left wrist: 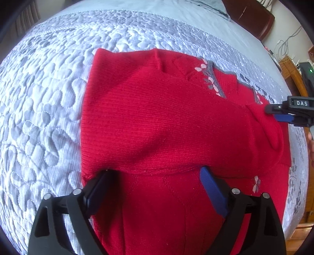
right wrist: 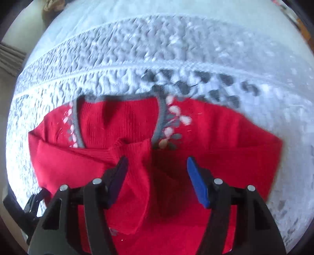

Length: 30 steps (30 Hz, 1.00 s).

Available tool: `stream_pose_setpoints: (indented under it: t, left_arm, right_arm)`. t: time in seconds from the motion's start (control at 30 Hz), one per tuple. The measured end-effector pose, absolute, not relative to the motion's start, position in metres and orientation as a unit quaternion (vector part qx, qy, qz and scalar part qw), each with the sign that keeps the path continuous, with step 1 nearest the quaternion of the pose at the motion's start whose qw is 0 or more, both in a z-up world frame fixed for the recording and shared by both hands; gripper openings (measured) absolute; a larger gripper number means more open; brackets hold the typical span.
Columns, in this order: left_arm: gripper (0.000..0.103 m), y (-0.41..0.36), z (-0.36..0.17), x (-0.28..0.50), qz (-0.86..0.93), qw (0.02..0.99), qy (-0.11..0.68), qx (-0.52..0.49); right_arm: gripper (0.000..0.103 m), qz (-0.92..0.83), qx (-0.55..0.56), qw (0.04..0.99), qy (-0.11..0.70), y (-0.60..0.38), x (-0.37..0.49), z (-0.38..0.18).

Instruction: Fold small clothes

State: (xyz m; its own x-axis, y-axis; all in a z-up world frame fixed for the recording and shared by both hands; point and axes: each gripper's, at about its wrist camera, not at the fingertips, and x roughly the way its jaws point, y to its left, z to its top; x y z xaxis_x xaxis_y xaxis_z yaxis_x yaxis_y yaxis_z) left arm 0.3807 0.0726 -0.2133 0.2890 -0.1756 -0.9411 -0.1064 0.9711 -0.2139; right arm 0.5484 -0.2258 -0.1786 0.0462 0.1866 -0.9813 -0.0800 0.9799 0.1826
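A red knitted cardigan [left wrist: 161, 125] lies spread on the bed, on a pale grey quilted bedspread [left wrist: 43, 109] stitched with a leaf pattern. Its grey trimmed neckline with small pink and grey flowers [right wrist: 172, 121] points toward the far side of the bed, and both sleeves are folded in across the chest, one sleeve [left wrist: 176, 121] lying as a broad band over the body with its cuff near the other side. The left gripper [left wrist: 157, 176] hangs just above the lower part of the cardigan with its fingers spread wide, holding nothing; the red knit shows between them. The right gripper [right wrist: 157, 168] hovers over the middle of the garment, above the crossed sleeves, and its fingers are likewise parted with no cloth pinched between them. From the left wrist view the right gripper [left wrist: 282, 112] shows at the cardigan's edge by the sleeve cuff. The right wrist view is blurred. Beyond the bed stand a dark wooden headboard [left wrist: 253, 17] and a wooden cabinet [left wrist: 292, 78] with cables on it.
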Motion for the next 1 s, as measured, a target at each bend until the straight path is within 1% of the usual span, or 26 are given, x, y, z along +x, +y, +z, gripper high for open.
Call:
stream_pose_setpoints:
  t: [0.03,0.07,0.1,0.13,0.17,0.33,0.4,0.47,0.53,0.6,0.63,0.67,0.73,0.8,0.83,0.93,1.0]
  left_arm:
    - [0.092,0.071,-0.214,0.381,-0.02,0.795,0.595,-0.116]
    - [0.092,0.069,-0.214,0.381,-0.018,0.796,0.595,-0.114]
    - [0.093,0.068,-0.214,0.381,-0.017,0.797,0.593,-0.113]
    - [0.093,0.067,-0.215,0.381,-0.016,0.798,0.592,-0.111]
    - [0.093,0.067,-0.215,0.381,-0.015,0.798,0.592,-0.112]
    - [0.093,0.067,-0.216,0.382,-0.013,0.798,0.591,-0.114]
    - [0.093,0.067,-0.216,0.383,-0.008,0.799,0.59,-0.116]
    - [0.093,0.066,-0.216,0.382,-0.003,0.8,0.589,-0.115]
    - [0.093,0.065,-0.216,0.382,0.0,0.8,0.588,-0.115]
    - [0.093,0.064,-0.216,0.383,0.003,0.801,0.588,-0.115]
    - [0.093,0.063,-0.217,0.384,0.006,0.8,0.589,-0.113]
    - [0.094,0.061,-0.217,0.385,0.009,0.8,0.589,-0.112]
    - [0.094,0.059,-0.218,0.387,0.014,0.8,0.59,-0.109]
    - [0.095,0.057,-0.219,0.388,0.017,0.801,0.59,-0.106]
    - [0.095,0.056,-0.219,0.389,0.017,0.801,0.589,-0.104]
    - [0.095,0.054,-0.22,0.39,0.017,0.802,0.589,-0.102]
    - [0.095,0.054,-0.22,0.391,0.016,0.802,0.588,-0.102]
  right_arm:
    - [0.041,0.102,0.05,0.716,0.689,-0.225,0.55,-0.182]
    - [0.02,0.113,0.063,0.711,0.691,-0.225,0.55,-0.185]
    - [0.008,0.115,0.067,0.712,0.69,-0.225,0.55,-0.186]
    - [0.005,0.117,0.069,0.718,0.683,-0.227,0.548,-0.183]
    - [0.004,0.121,0.071,0.724,0.675,-0.229,0.545,-0.179]
    - [0.004,0.118,0.104,0.775,0.612,-0.283,0.502,-0.132]
    - [0.004,0.097,0.126,0.782,0.602,-0.313,0.479,-0.126]
    - [0.017,0.067,0.126,0.78,0.61,-0.337,0.455,-0.133]
    - [0.026,0.047,0.114,0.773,0.623,-0.364,0.428,-0.145]
    - [0.028,0.04,0.117,0.767,0.63,-0.384,0.412,-0.153]
    - [0.032,0.037,0.127,0.766,0.629,-0.394,0.409,-0.156]
    - [0.038,0.035,0.138,0.764,0.629,-0.399,0.407,-0.159]
    - [0.045,0.057,0.168,0.755,0.631,-0.406,0.414,-0.164]
    - [0.047,0.078,0.178,0.753,0.628,-0.401,0.423,-0.167]
    - [0.049,0.084,0.173,0.756,0.626,-0.396,0.43,-0.168]
    - [0.062,0.056,0.12,0.759,0.638,-0.382,0.454,-0.177]
    - [0.063,0.034,0.093,0.753,0.65,-0.379,0.465,-0.184]
